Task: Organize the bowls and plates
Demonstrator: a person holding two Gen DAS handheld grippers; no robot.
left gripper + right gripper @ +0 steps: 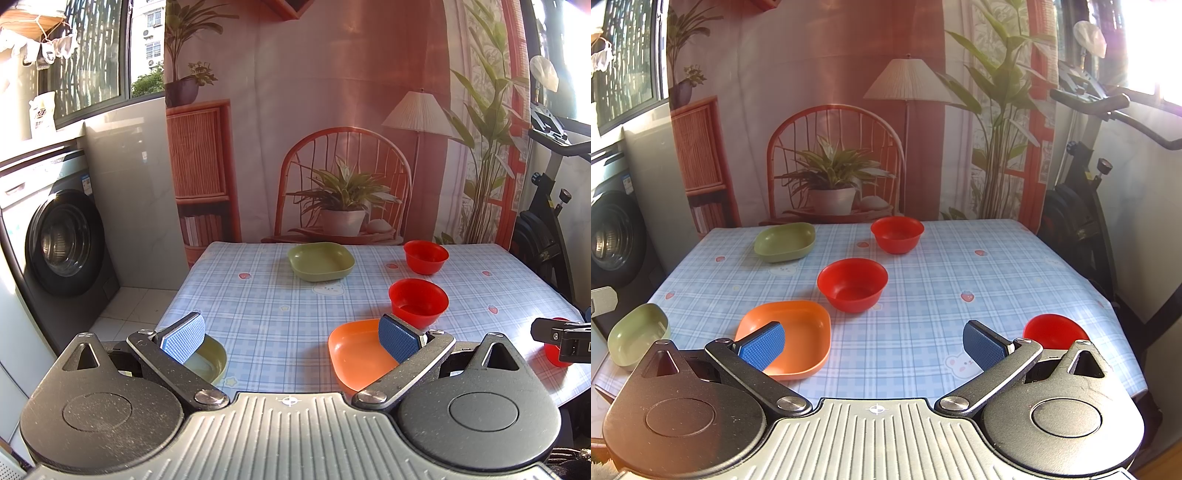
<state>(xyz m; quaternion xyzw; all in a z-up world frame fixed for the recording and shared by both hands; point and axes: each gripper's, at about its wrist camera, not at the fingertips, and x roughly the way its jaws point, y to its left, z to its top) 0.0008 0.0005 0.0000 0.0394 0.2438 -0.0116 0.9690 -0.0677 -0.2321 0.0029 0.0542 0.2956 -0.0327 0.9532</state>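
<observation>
On the blue checked table (280,314) (942,266) stand three red bowls: far (425,256) (897,234), middle (418,302) (852,284), and near right (554,354) (1054,330). An orange plate (354,352) (798,338) lies near the front. One green plate sits at the back (320,261) (785,242), another at the front left corner (210,358) (637,338). My left gripper (291,339) is open and empty above the front edge, between the near green plate and the orange plate. My right gripper (873,347) is open and empty, between the orange plate and the near red bowl.
A washing machine (62,236) stands left of the table. An exercise bike (1089,192) stands to the right. A printed backdrop (332,110) hangs behind the table. The right gripper's tip (561,334) shows at the right edge of the left wrist view.
</observation>
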